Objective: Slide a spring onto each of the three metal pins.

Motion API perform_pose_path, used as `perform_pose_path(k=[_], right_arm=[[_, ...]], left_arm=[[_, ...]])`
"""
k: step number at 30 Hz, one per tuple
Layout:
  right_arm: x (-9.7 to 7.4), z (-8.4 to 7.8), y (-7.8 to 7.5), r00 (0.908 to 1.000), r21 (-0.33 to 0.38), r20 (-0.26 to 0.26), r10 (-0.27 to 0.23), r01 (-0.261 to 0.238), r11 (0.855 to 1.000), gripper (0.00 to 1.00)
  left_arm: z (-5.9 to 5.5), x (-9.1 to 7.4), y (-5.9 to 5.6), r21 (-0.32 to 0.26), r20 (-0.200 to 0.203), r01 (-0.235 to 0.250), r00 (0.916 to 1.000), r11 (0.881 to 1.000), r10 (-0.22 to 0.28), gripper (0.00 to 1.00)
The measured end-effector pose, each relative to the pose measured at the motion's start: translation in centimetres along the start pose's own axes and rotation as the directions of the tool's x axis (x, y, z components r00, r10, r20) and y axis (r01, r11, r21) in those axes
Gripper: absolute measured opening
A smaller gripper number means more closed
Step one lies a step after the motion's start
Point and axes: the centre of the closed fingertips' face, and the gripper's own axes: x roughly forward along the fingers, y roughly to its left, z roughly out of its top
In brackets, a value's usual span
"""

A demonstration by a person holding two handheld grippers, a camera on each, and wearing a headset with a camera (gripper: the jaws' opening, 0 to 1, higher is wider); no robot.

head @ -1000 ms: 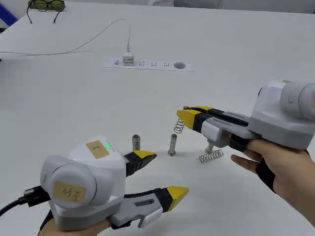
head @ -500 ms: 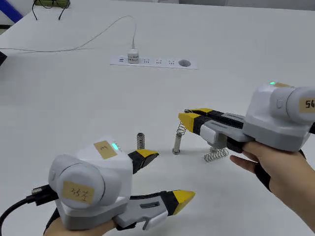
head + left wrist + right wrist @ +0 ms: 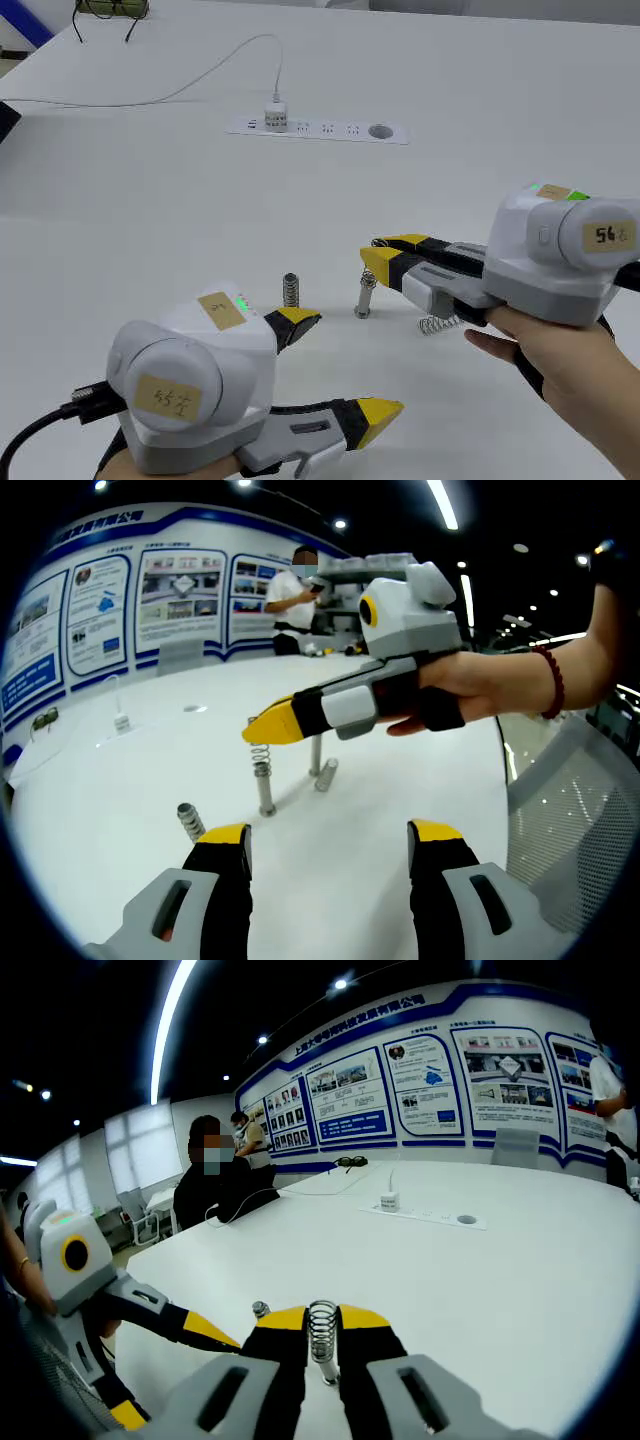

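- Gripping a small coiled steel spring (image 3: 322,1345) upright between its nearly closed yellow-tipped jaws, the right gripper (image 3: 322,1320) holds it straight above the middle upright metal pin (image 3: 361,302); the spring's lower end meets the pin's top
- Left gripper (image 3: 328,832) hangs close to the near edge of the white desk (image 3: 150,220), jaws spread wide with nothing between them, pointing toward the pins
- Leftmost short metal pin (image 3: 291,290) stands near the middle one and already wears a spring around its shaft
- Third metal pin (image 3: 316,752) stands upright beyond the middle pin in the left gripper view, bare, beneath the right gripper
- Loose steel spring (image 3: 437,324) lies on its side on the desk, under the right gripper's body
- Long white power strip (image 3: 330,130) carrying a white plug (image 3: 275,117) lies toward the far edge, and dark-framed glasses (image 3: 108,8) sit at the far left corner
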Motion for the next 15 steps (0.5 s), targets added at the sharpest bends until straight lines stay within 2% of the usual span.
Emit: perform_pose_path(k=[8, 15], right_arm=[[0.19, 0.07, 0.1, 1.0, -0.03, -0.002, -0.007, 0.007, 1.0, 0.12], [0.14, -0.28, 0.49, 0.9997, -0.098, -0.021, -0.009, 0.007, 0.995, 0.12]], left_arm=[[-0.04, -0.01, -0.15, -0.001, -0.003, 0.006, 1.0, 1.0, -0.006, 0.65], [0.04, 0.03, -0.17, 0.001, 0.0, 0.006, 1.0, 1.0, -0.006, 0.65]])
